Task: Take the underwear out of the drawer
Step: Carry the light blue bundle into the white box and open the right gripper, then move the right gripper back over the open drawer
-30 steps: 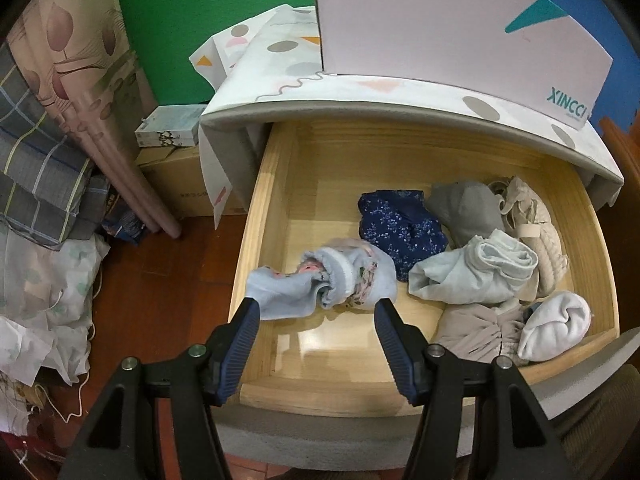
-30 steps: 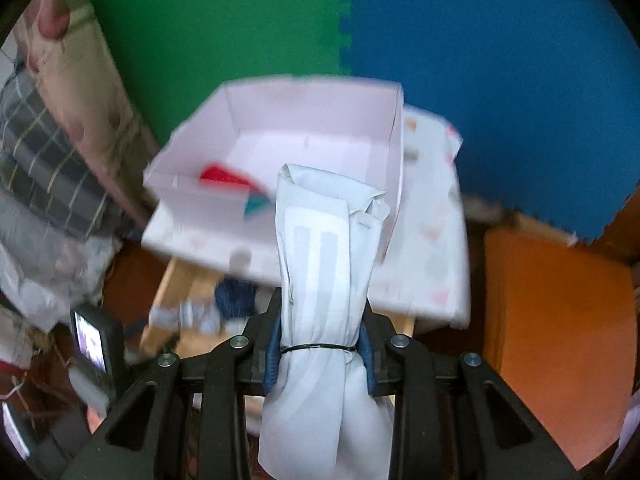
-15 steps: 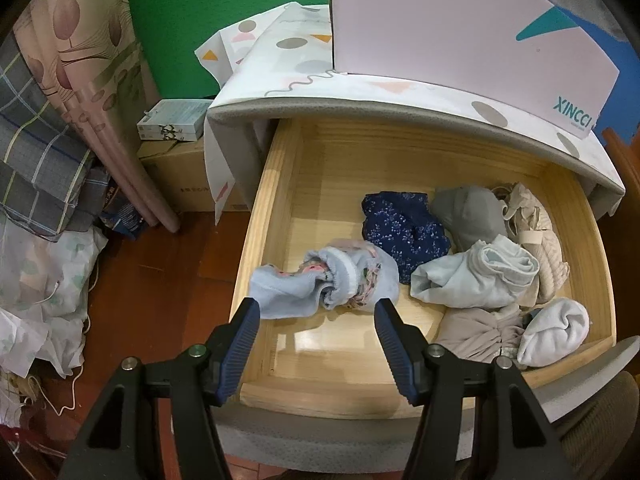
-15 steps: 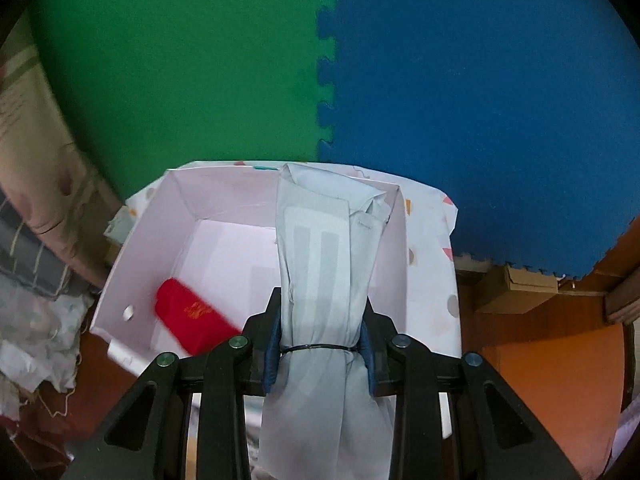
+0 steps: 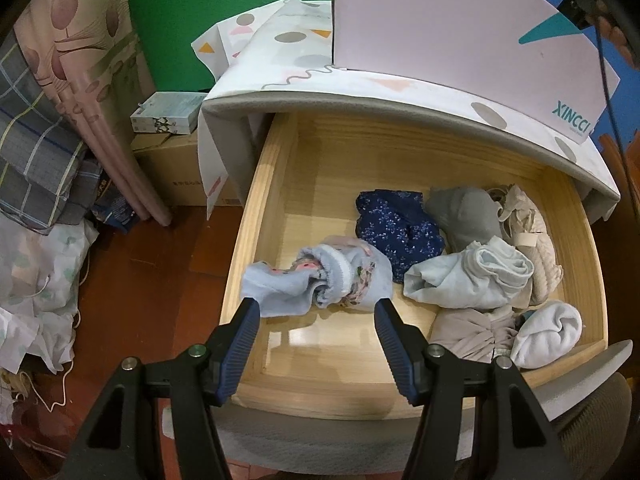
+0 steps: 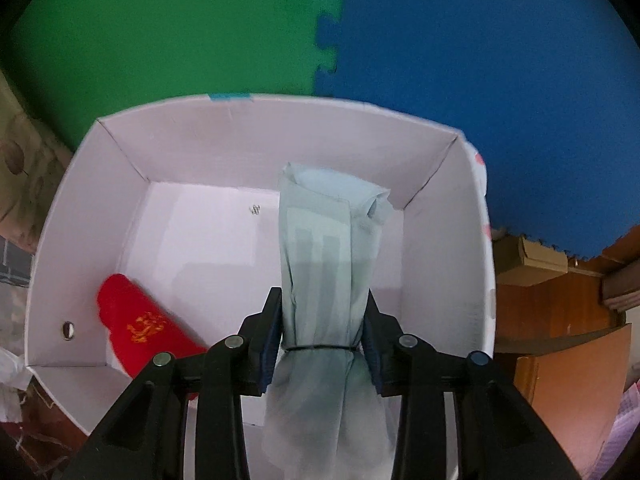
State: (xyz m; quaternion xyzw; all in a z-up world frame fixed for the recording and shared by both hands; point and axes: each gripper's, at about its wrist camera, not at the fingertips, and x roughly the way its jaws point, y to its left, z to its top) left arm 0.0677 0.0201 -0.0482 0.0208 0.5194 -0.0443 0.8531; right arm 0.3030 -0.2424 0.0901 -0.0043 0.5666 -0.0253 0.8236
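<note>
A green mat [image 6: 160,32] and a blue mat [image 6: 480,60] lock together like puzzle pieces and fill the background of the right wrist view. Below them sits an open white box [image 6: 448,208] on a cabinet [image 5: 360,92] covered with a patterned cloth. On the box's outer wall, the teal word "XINCCI" is readable in the left wrist view.

Under the cabinet top, a pale wooden drawer [image 5: 256,208] is pulled out. It holds rolled and bunched underwear: a light blue floral roll [image 5: 320,280] near the front left, a navy floral piece [image 5: 396,224] behind it, a grey piece [image 5: 464,216], a beige knit piece [image 5: 532,240], a pale blue piece [image 5: 476,276], a taupe piece [image 5: 468,332] and a white roll [image 5: 548,332] at the front right.

Left of the cabinet, a cardboard carton [image 5: 176,172] carries a small printed box [image 5: 168,118]; their lettering is too small to read.

The left gripper [image 5: 316,316] hangs over the drawer's front, half open and empty, just in front of the light blue roll.

The right gripper [image 6: 324,320] is above the white box, its jaws opening, with a pale green bundle [image 6: 328,248] tied by a thin black band between them; the pads are beside the cloth. In the box's left corner lies a red roll [image 6: 140,320] with gold embroidered characters that cannot be made out.
</note>
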